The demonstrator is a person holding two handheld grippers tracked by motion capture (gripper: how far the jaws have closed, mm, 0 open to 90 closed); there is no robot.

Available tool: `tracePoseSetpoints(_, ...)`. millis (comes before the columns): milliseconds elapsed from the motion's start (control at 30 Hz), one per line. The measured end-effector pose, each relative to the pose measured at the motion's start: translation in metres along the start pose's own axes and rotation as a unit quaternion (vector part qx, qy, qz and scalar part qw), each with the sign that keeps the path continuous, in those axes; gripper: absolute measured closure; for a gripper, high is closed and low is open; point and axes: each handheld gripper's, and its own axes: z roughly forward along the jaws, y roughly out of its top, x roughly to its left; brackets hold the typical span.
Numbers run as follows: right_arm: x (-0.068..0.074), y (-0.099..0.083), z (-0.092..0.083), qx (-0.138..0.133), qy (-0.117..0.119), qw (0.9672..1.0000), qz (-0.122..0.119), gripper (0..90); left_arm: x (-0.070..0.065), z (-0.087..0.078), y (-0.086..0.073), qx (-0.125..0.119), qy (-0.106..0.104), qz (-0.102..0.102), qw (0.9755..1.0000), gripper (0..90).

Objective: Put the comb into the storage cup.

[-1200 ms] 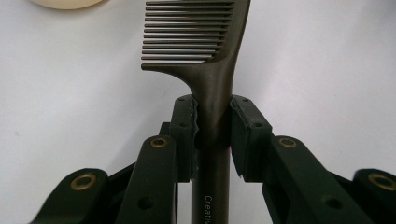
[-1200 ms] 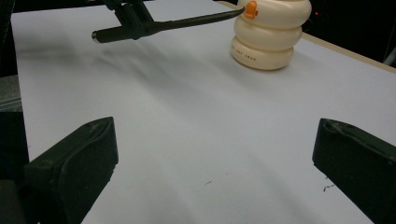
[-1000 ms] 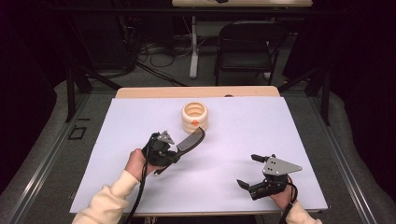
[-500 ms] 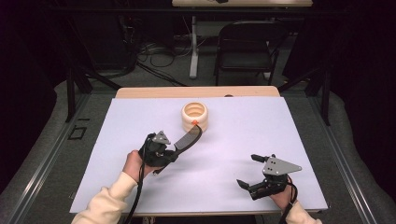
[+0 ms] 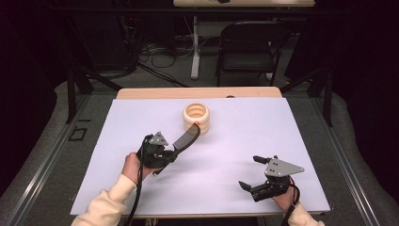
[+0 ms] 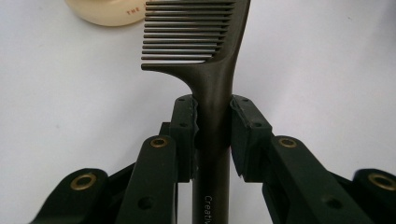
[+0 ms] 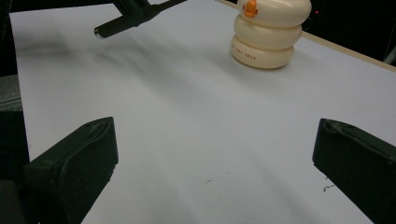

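From the high view, the left gripper (image 5: 165, 153) sits over the white table (image 5: 244, 155), left of the middle, clamped on the handle of a dark comb (image 5: 186, 138). The comb slants up and away from the hand, and its toothed end reaches the near side of a cream ribbed holder (image 5: 196, 117) that stands toward the far middle of the table; whether the 2 touch cannot be told here. The right gripper (image 5: 255, 172) lies low near the front right corner, well apart from the comb and the holder, its jaws spread with nothing between them.

In the left gripper view, the 2 black jaws press on either side of the comb's (image 6: 212, 88) handle just below the teeth. The teeth point to the left of the picture. The holder (image 6: 109, 11) shows at the top edge, just beyond the teeth.

In the right gripper view, the jaws stand wide apart at the bottom corners over bare table (image 7: 196, 140). The holder (image 7: 270, 32), 3 stacked rounded rings with an orange mark near its top, stands upright ahead. The butt end of the comb's handle (image 7: 109, 28) juts in at the upper left, held clear of the table.
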Motion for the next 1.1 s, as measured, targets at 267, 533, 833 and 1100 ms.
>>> tracePoseSetpoints(267, 0.000, 0.000, 0.000, 0.000, 0.000, 1.0000, -0.001, 0.0, 0.002, -0.004, -0.003, -0.013, 0.009, -0.005, 0.9999, 72.7)
tracePoseSetpoints(533, 0.000, 0.000, 0.000, 0.000, -0.001, 1.0000, -0.001, 0.0, 0.004, -0.007, -0.006, -0.025, 0.016, -0.011, 0.9995, 72.7)
tracePoseSetpoints(833, 0.000, 0.000, 0.000, 0.000, -0.001, 1.0000, -0.001, 0.0, 0.009, -0.009, -0.008, -0.043, 0.028, -0.020, 0.9985, 72.7)
tracePoseSetpoints(1100, 0.000, 0.000, 0.000, 0.000, -0.001, 1.0000, -0.001, 0.0, 0.014, -0.009, -0.009, -0.054, 0.038, -0.027, 0.9975, 72.7)
